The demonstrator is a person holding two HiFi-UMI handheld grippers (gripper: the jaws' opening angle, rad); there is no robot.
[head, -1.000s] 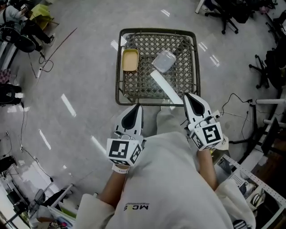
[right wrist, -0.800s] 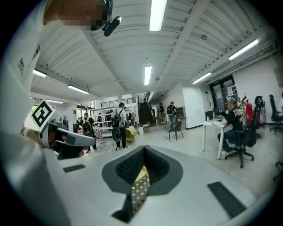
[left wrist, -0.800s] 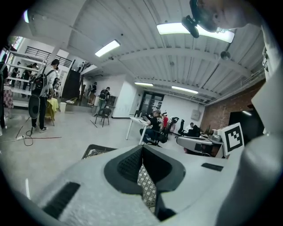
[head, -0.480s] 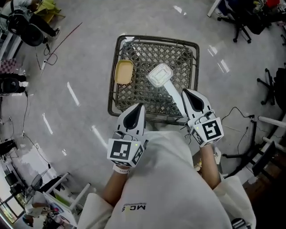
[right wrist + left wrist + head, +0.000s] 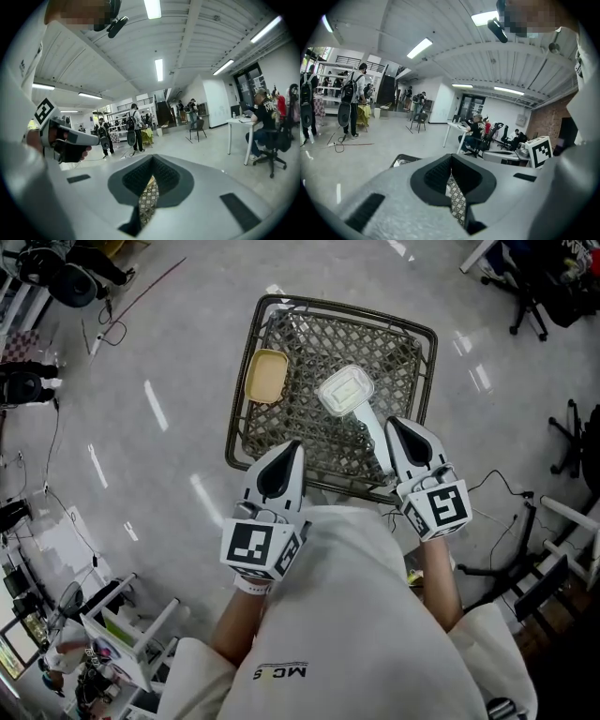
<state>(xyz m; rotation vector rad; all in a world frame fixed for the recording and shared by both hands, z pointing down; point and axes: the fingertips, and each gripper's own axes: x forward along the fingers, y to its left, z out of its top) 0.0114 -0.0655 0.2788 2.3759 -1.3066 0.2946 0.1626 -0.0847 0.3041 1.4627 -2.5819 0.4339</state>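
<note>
Left gripper (image 5: 289, 448), right gripper (image 5: 396, 424) closer to basket (image 5: 319, 343), both closed; "MC" shirt (image 5: 328, 615)

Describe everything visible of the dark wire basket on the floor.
The dark wire basket is roughly square, of metal lattice mesh with a thicker rim. It stands upright on the glossy grey floor. Inside lie a yellow rectangular tray by its left wall, a clear plastic box near the middle, and a white strip beside that box.

I log one change: left gripper (image 5: 290, 447) and right gripper (image 5: 395, 423), tips now farther over the wire basket's (image 5: 349, 314) near rim. A second ago both sat at that rim's edge.
</note>
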